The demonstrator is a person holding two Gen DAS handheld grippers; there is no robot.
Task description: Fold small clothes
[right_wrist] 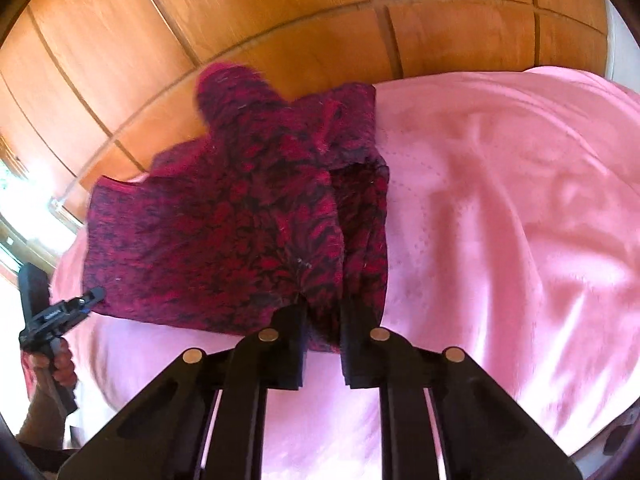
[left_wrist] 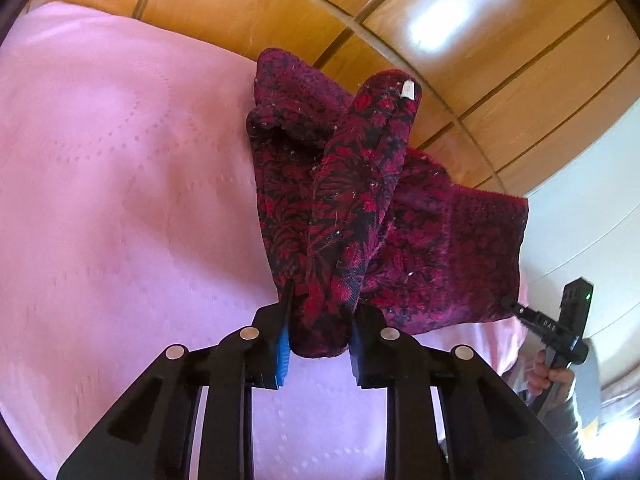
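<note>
You have the dark red and black floral knitted garment [left_wrist: 352,216] pinched at two points, with the rest of it draped ahead of the fingers over the pale pink quilted bedspread [left_wrist: 120,180]. The left gripper [left_wrist: 320,332] is clamped on a bunched, rolled-up fold of the cloth, which fills the gap between its blue pads [left_wrist: 283,344]. The right gripper [right_wrist: 323,336] is likewise closed on a gathered edge, the fabric rising straight out from between its black fingers [right_wrist: 288,344].

In both views the garment looks lifted near your fingers and lying slack on the bed further out, up toward the wooden panelled headboard [left_wrist: 280,0]. A loose flap with a small white label [left_wrist: 408,90] stands up beyond the left fingertips.

To fold well from here, I would judge that you need to draw the two grips apart first, so the edge between them goes taut and the bunching at the left pads flattens out. Keep both grips level as you carry the edge forward over the far part. Lower it onto the cloth before letting go, or the rolled flap may tuck under crookedly.
</note>
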